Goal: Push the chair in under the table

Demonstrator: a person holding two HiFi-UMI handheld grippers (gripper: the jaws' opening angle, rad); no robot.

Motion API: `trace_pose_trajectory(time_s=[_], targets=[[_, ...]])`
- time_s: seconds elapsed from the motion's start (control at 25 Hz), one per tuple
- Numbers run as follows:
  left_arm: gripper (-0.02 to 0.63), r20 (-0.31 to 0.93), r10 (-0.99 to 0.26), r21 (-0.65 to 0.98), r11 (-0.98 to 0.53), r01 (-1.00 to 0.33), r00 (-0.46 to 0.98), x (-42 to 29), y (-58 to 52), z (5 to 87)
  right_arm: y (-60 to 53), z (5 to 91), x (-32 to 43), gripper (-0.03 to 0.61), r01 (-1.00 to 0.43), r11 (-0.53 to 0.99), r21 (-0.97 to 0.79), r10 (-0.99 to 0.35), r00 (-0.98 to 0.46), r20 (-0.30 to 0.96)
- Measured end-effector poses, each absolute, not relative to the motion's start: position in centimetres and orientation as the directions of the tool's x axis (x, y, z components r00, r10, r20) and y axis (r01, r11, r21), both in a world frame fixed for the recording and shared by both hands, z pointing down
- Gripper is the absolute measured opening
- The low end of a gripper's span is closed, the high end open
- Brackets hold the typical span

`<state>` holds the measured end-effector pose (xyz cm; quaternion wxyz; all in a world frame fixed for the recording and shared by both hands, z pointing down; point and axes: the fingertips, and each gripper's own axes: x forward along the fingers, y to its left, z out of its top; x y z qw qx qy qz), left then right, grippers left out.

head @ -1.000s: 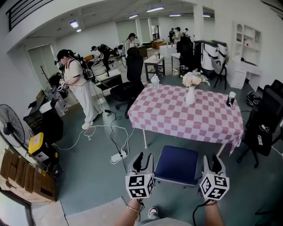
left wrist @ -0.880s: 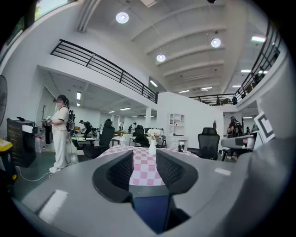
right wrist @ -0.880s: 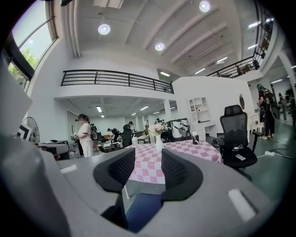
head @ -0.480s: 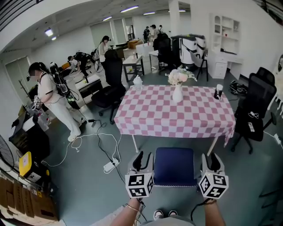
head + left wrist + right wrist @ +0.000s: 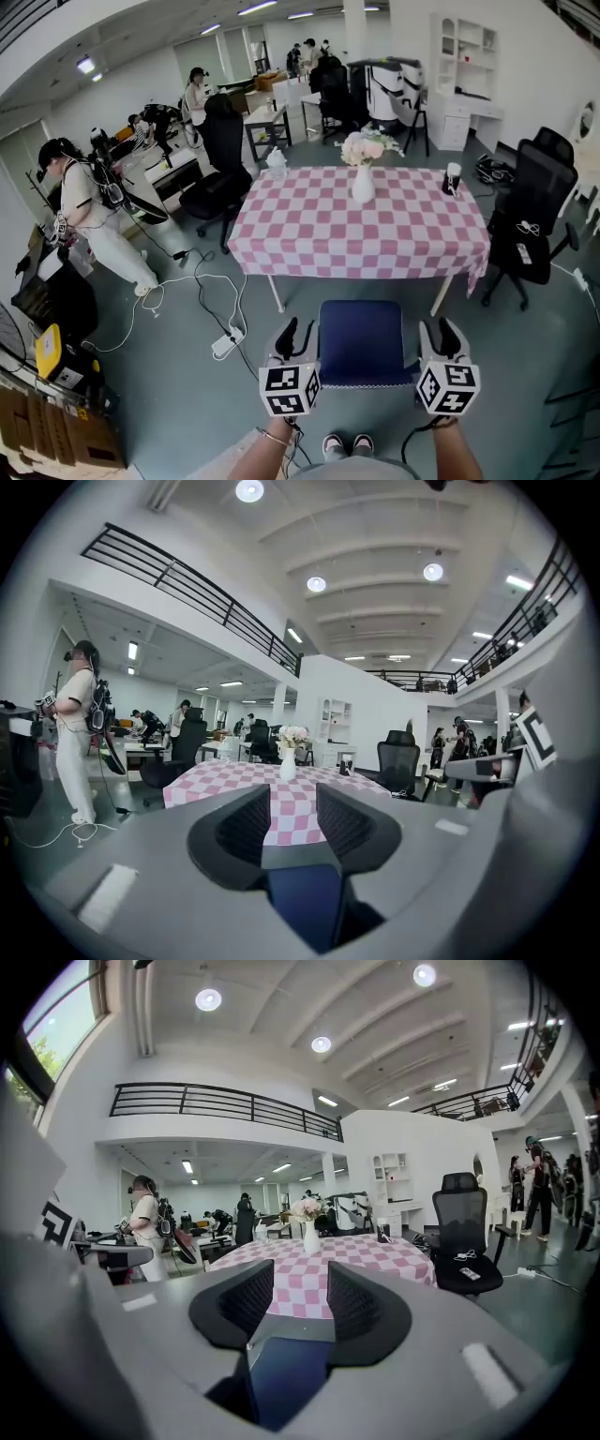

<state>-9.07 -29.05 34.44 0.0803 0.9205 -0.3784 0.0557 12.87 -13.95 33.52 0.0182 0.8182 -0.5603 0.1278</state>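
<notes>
The chair (image 5: 361, 342), with a dark blue seat, stands just in front of the table (image 5: 309, 234), which wears a pink and white checked cloth. My left gripper (image 5: 295, 336) is at the chair's near left corner and my right gripper (image 5: 438, 335) at its near right corner. Both point towards the table. In the left gripper view the left gripper (image 5: 292, 822) has its jaws apart: the table (image 5: 220, 775) shows through the gap, and the blue chair (image 5: 305, 902) low in it. The right gripper (image 5: 300, 1302) looks the same, with the chair (image 5: 286, 1377) below.
A white vase of flowers (image 5: 362, 183) and a dark cup (image 5: 452, 178) stand on the table. A black office chair (image 5: 534, 216) is at its right end and another (image 5: 220, 178) at the far left. Cables and a power strip (image 5: 225, 342) lie on the floor. A person (image 5: 89, 216) walks at left.
The head view has swung, so the table and chair now sit straight ahead and centred. Both grippers keep their places beside the chair, jaws unchanged. The person at left has moved away.
</notes>
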Motion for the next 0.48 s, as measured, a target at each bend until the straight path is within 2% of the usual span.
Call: trace_pose_trajectory(time_s=[0.48], targets=[[0.150,0.296,-0.572,0.033,-0.794,-0.607,0.765,-7.2,-27.3,38.6,-15.4,37.9,10.0,0.164,-0.991,-0.069,-0.118,-0.939,0.025,0.343]])
